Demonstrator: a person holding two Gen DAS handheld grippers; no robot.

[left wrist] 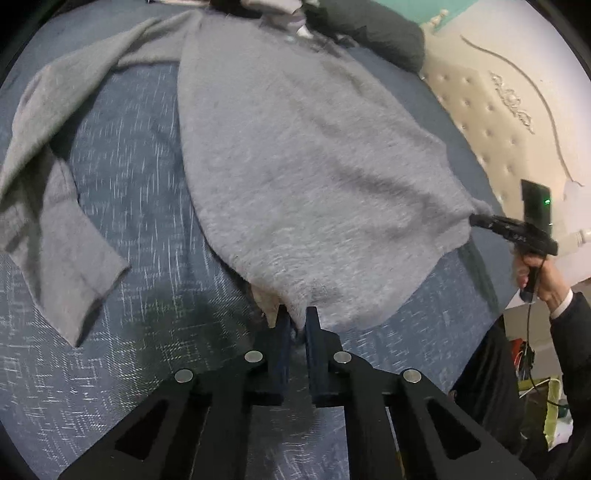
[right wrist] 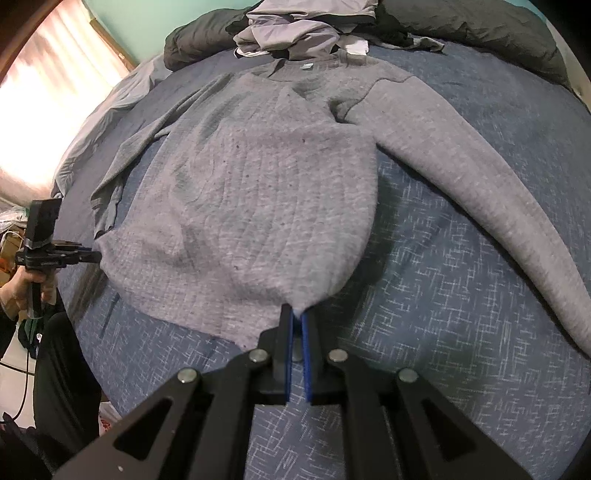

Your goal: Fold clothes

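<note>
A grey long-sleeved knit sweater (right wrist: 258, 192) is spread flat on the blue patterned bed (right wrist: 443, 295), collar pointed away, hem nearest. Each hem corner is pinched by the left tool (left wrist: 297, 314) and right tool (right wrist: 297, 314). The collar is partly hidden beneath piled grey clothes (right wrist: 295, 33).

A blue bedspread (right wrist: 461, 266) with a pale crosshatch print lies under and beyond the fingers. Far ahead, a dark duvet (right wrist: 480, 22) is bunched (creased grey garments (right wrist: 295, 29) heaped beside it). A cream tufted headboard (left wrist: 491, 110) stands right.
</note>
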